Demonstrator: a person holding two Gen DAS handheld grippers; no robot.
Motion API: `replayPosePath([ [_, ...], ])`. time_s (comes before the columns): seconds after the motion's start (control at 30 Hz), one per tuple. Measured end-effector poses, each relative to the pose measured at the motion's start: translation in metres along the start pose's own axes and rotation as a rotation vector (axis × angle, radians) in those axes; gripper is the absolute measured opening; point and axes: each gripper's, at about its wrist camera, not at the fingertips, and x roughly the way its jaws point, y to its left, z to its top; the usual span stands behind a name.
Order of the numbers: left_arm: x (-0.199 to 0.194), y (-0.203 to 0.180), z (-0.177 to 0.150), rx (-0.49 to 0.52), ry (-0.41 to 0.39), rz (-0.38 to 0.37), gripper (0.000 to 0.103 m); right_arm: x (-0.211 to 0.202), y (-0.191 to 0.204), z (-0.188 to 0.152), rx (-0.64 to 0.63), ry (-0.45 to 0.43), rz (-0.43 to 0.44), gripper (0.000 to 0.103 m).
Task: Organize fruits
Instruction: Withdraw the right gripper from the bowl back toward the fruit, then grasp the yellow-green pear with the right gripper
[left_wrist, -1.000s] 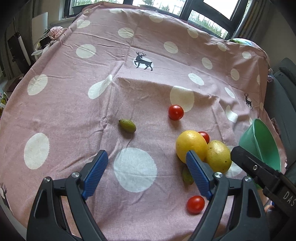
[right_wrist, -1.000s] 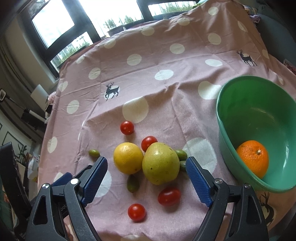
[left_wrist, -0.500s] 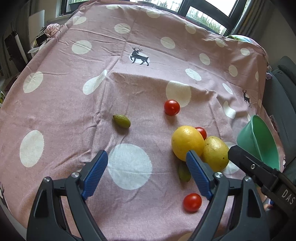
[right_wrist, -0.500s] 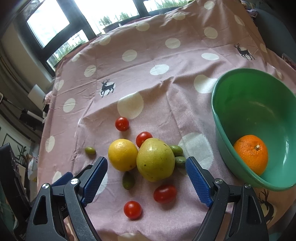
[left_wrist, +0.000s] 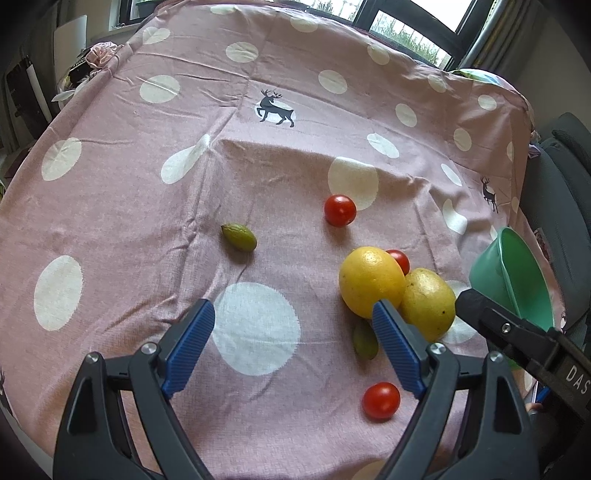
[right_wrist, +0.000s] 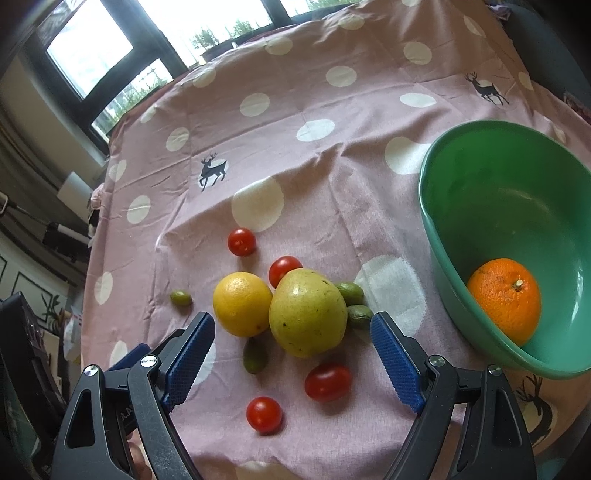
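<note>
Fingers (right_wrist: 395, 363) spread wide and empty, hovering just short of the yellow-green fruit (right_wrist: 307, 312), with the green bowl (right_wrist: 436, 236) lying rightward.

Dark-framed windows (right_wrist: 110, 62) with daylight and greenery, pink polka-dot tablecloth (left_wrist: 110, 192) with deer prints, grey chair (left_wrist: 565, 155)

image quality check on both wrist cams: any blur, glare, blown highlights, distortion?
Left wrist: sharp, strong fisheye bending of the tablecloth, dark vignette corners, window overexposed. Right wrist: equally sharp, windows blown white, soft daylight sheen inside the green bowl, only faint shadows under the yellow fruit.
</note>
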Motion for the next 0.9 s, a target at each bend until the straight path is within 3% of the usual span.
replayPosePath([
  [0.17,0.004,0.000,-0.001,-0.003,0.014,-0.002,0.088,0.001,-0.010,0.001,0.046,0.008,0.020,0.087],
  [0.4,0.003,-0.011,-0.003,0.020,0.021,-0.085,0.087,0.002,-0.012,0.004,0.061,-0.005,0.028,0.086],
  [0.5,0.001,-0.020,-0.006,0.054,0.017,-0.133,0.086,0.007,-0.013,0.006,0.064,0.011,0.023,0.070],
  [0.6,0.002,-0.031,-0.008,0.079,0.022,-0.176,0.083,0.012,-0.017,0.008,0.089,0.026,0.047,0.065],
  [0.67,0.003,-0.037,-0.009,0.084,0.027,-0.207,0.073,0.015,-0.020,0.010,0.096,0.034,0.052,0.064],
  [0.73,0.005,-0.042,-0.010,0.087,0.040,-0.251,0.068,0.016,-0.022,0.012,0.100,0.028,0.057,0.058],
  [0.9,0.014,-0.056,-0.014,0.113,0.080,-0.316,0.066,0.021,-0.028,0.018,0.116,0.038,0.071,0.046],
])
